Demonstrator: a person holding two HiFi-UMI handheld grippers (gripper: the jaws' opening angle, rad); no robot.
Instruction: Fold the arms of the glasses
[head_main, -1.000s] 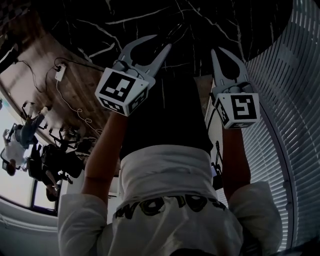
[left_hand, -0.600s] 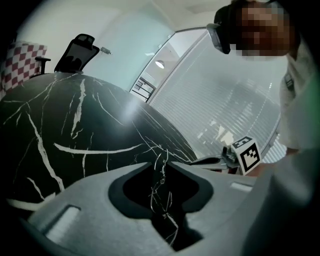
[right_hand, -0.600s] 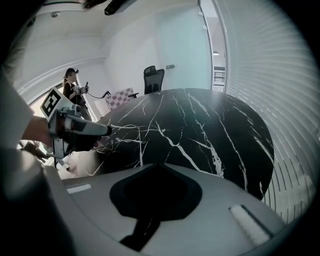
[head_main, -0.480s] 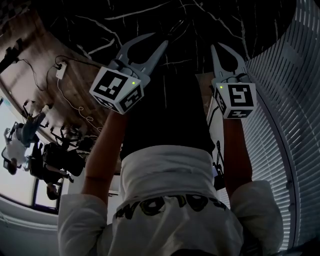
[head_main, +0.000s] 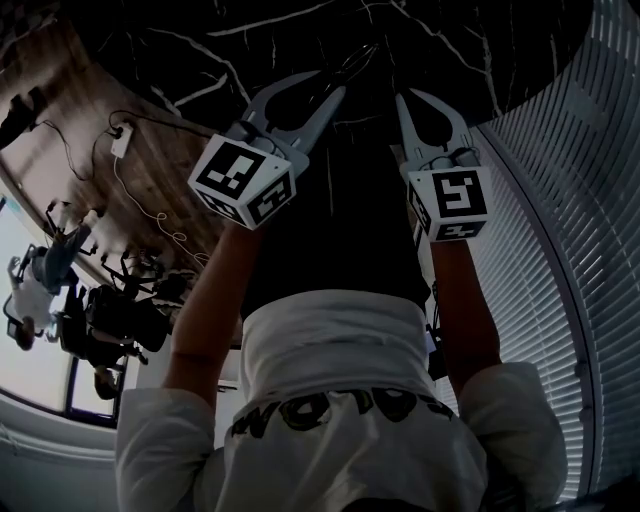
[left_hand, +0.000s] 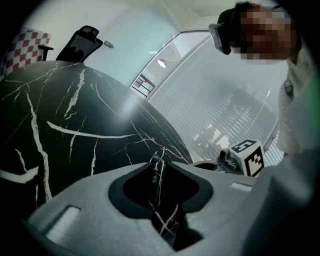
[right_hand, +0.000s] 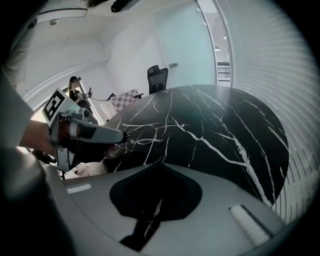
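The glasses (head_main: 356, 58), thin wire-framed and hard to make out, are over the black marble table (head_main: 460, 40). My left gripper (head_main: 328, 83) is shut on them: in the left gripper view a thin piece of the glasses (left_hand: 155, 171) sits pinched just behind the tips (left_hand: 161, 164). The right gripper view shows the glasses (right_hand: 131, 143) sticking out from the left gripper (right_hand: 120, 136). My right gripper (head_main: 402, 97) is shut and holds nothing, just to the right of the glasses. Its jaws (right_hand: 159, 164) meet over bare marble.
White blinds (head_main: 580, 200) curve around the table's right side. At the left is a wooden floor with a power strip (head_main: 120, 145) and cables. A black office chair (left_hand: 80, 42) stands behind the table. Equipment and people (head_main: 40, 280) are at the far left.
My right gripper has moved left and forward, closer to the left gripper and the glasses. The left gripper has stayed nearly in place, still holding the glasses.
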